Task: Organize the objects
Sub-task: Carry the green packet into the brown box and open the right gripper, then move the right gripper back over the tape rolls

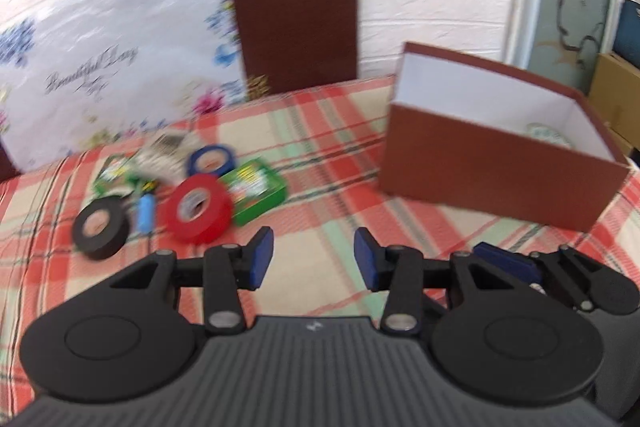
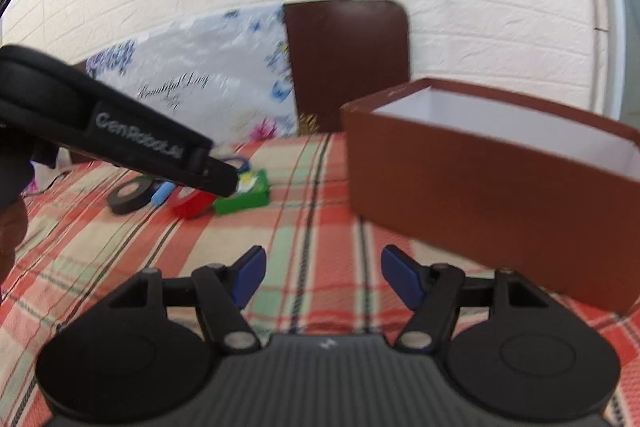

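Several small items lie in a cluster on the plaid cloth (image 1: 320,187): a red tape roll (image 1: 196,207), a black tape roll (image 1: 100,227), a blue tape roll (image 1: 210,159), a green box (image 1: 256,189), a light blue tube (image 1: 145,213) and a green packet (image 1: 112,175). An open brown box (image 1: 492,163) with a white inside stands to the right, with a pale round thing (image 1: 548,135) in it. My left gripper (image 1: 314,251) hovers open just short of the red roll, holding nothing. My right gripper (image 2: 322,267) is open and empty, in front of the brown box (image 2: 480,187).
A brown lid (image 1: 296,23) leans on the white brick wall behind the table. A floral plastic bag (image 1: 104,67) lies at the back left. In the right wrist view the left gripper's black body (image 2: 120,131) crosses over the cluster. Cardboard boxes (image 1: 616,91) stand past the table's right edge.
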A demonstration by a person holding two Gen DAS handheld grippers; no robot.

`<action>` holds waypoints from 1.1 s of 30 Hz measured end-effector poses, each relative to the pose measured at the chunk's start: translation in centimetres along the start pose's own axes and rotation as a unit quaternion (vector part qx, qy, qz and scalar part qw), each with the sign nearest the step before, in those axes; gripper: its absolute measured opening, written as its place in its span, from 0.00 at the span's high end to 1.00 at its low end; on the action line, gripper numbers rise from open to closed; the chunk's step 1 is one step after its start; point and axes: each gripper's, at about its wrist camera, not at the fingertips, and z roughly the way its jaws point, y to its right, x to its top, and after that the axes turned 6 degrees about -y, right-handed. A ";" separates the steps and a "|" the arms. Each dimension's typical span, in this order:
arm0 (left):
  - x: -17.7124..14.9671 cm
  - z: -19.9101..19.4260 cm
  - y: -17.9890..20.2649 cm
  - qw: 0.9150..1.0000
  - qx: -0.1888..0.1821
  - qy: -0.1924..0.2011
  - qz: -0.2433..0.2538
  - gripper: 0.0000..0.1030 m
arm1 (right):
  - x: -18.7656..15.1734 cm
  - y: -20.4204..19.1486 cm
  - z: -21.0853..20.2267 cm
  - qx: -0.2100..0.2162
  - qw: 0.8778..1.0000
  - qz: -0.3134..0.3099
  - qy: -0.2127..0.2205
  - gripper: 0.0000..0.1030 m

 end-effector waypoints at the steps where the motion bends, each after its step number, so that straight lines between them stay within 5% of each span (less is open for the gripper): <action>1: -0.4 0.1 -0.9 1.000 0.009 -0.003 -0.007 0.54 | -0.2 -0.5 0.3 0.005 1.000 -0.004 -0.007 0.36; 14: -4.7 0.8 -9.6 0.993 0.080 -0.023 -0.081 0.50 | -2.3 -6.3 2.6 0.029 0.995 -0.063 -0.078 0.34; 28: -7.4 3.7 -18.7 0.977 0.145 -0.049 -0.146 0.50 | -1.4 -12.0 4.7 0.051 0.985 -0.142 -0.080 0.34; 33: -8.7 4.6 -22.6 0.970 0.171 -0.030 -0.172 0.24 | -0.7 -15.3 6.4 0.077 0.978 -0.177 -0.074 0.34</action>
